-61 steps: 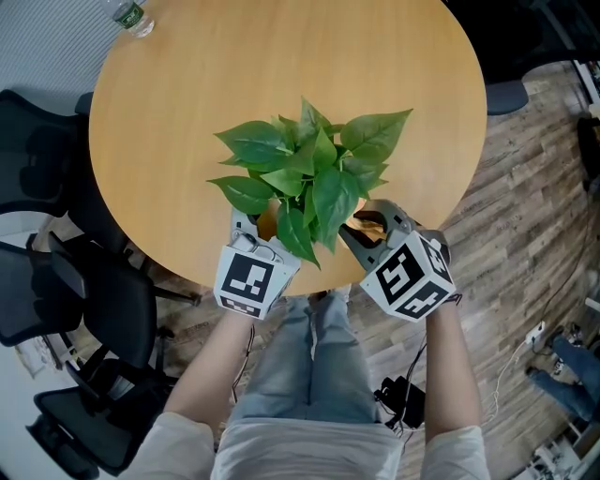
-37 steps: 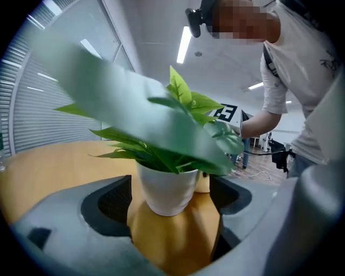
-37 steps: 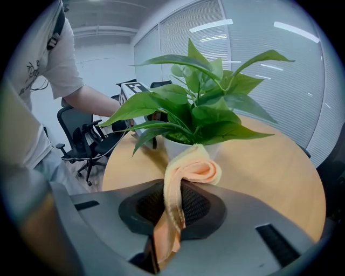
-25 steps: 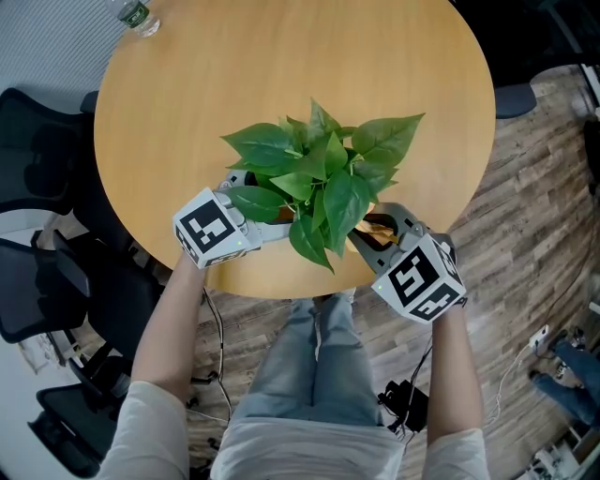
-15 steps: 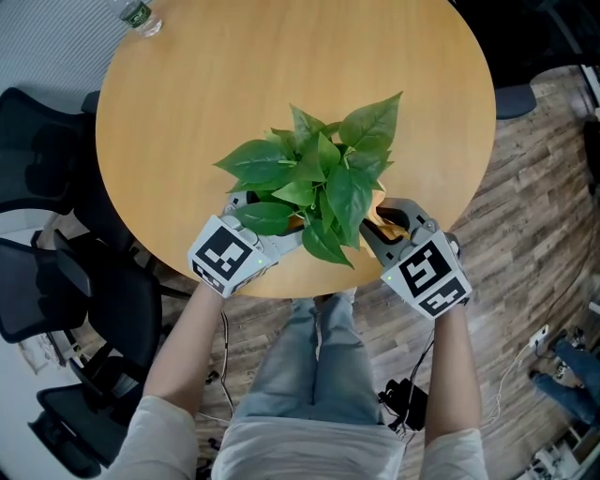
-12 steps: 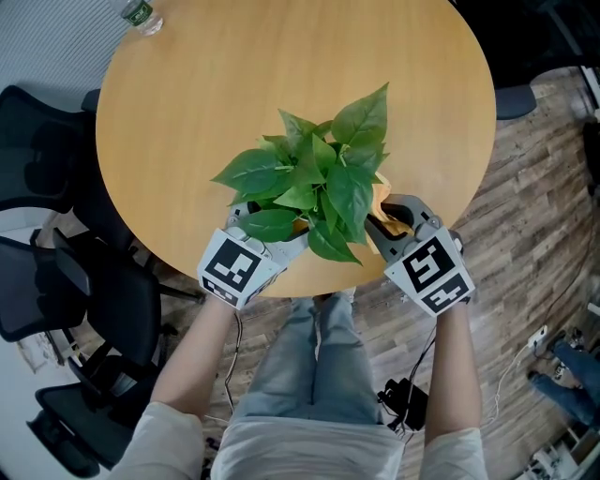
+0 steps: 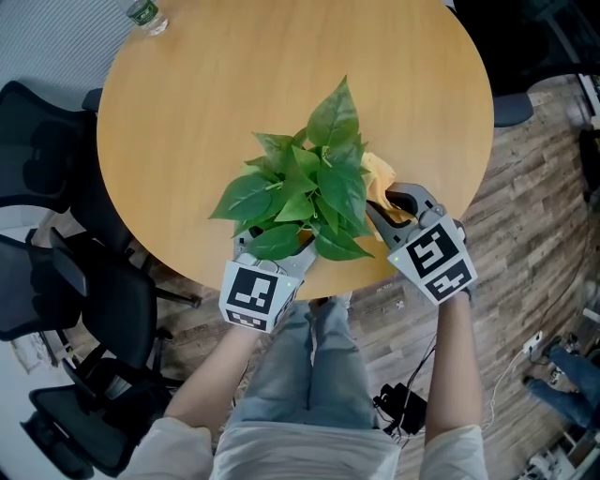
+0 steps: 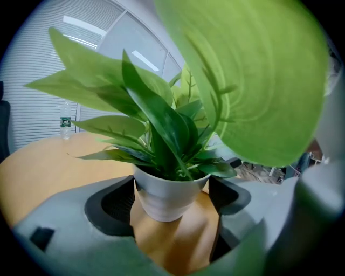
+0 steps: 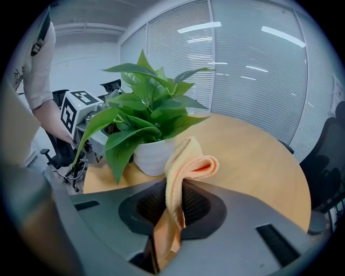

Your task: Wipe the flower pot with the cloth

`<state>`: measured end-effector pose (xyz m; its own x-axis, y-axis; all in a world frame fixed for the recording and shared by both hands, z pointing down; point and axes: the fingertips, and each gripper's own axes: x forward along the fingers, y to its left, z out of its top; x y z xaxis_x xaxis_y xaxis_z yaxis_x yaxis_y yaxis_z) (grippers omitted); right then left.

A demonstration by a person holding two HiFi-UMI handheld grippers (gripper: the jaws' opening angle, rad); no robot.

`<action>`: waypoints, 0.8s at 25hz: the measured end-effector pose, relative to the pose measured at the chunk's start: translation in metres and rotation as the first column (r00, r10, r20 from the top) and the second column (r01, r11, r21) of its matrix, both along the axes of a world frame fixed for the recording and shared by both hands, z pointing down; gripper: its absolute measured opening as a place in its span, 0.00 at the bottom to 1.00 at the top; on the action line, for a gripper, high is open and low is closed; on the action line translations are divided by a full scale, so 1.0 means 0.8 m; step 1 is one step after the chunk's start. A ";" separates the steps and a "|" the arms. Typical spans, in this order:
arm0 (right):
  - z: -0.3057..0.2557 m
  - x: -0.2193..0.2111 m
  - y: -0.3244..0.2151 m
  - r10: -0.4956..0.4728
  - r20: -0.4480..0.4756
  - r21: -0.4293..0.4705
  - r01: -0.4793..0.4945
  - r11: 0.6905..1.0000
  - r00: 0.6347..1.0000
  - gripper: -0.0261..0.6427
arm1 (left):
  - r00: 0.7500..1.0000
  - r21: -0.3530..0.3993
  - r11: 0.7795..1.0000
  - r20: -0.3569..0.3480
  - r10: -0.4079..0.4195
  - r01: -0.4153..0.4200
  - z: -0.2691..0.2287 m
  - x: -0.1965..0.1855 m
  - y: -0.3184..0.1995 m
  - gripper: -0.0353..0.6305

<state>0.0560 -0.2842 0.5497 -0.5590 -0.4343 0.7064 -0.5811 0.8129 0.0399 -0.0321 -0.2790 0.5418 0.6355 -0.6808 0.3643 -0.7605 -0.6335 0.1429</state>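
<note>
A leafy green plant [image 7: 314, 178] in a white flower pot [image 8: 168, 200] stands near the front edge of the round wooden table [image 7: 206, 84]. My left gripper [image 7: 272, 255] reaches in from the front under the leaves. In the left gripper view its two pads sit against the pot's sides at the rim. My right gripper [image 7: 386, 202] is at the plant's right, shut on a folded orange cloth [image 7: 380, 172]. In the right gripper view the cloth [image 9: 186, 161] sticks up from the jaws, just short of the pot [image 9: 151, 157]. Leaves hide the pot in the head view.
A water bottle [image 7: 145, 14] stands at the table's far left edge. Black office chairs [image 7: 56, 281] crowd the left side, and another chair [image 9: 329, 161] is at the right. The person's legs are below the front edge of the table.
My left gripper swung from the pot's left side round to its front, and the plant turned counter-clockwise with it. The right gripper with the cloth shifted slightly up and right.
</note>
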 end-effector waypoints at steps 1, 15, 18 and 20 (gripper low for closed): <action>0.000 -0.004 0.001 -0.015 -0.001 0.002 0.015 1.000 1.000 0.12 | 1.000 -0.005 1.000 0.001 -0.003 0.003 0.001 0.000 0.001 0.71; 0.002 -0.043 0.021 -0.144 0.034 -0.002 0.144 0.990 0.989 0.12 | 1.000 -0.003 1.000 -0.009 -0.002 0.002 -0.001 0.001 -0.001 0.70; 0.001 -0.048 0.037 -0.192 0.019 0.003 0.192 0.981 0.981 0.12 | 1.000 -0.004 1.000 -0.007 -0.003 0.003 -0.001 0.000 -0.001 0.70; 0.001 -0.054 0.048 -0.214 0.021 0.003 0.214 0.977 0.977 0.12 | 1.000 -0.005 1.000 -0.007 -0.005 0.005 -0.002 0.000 -0.001 0.70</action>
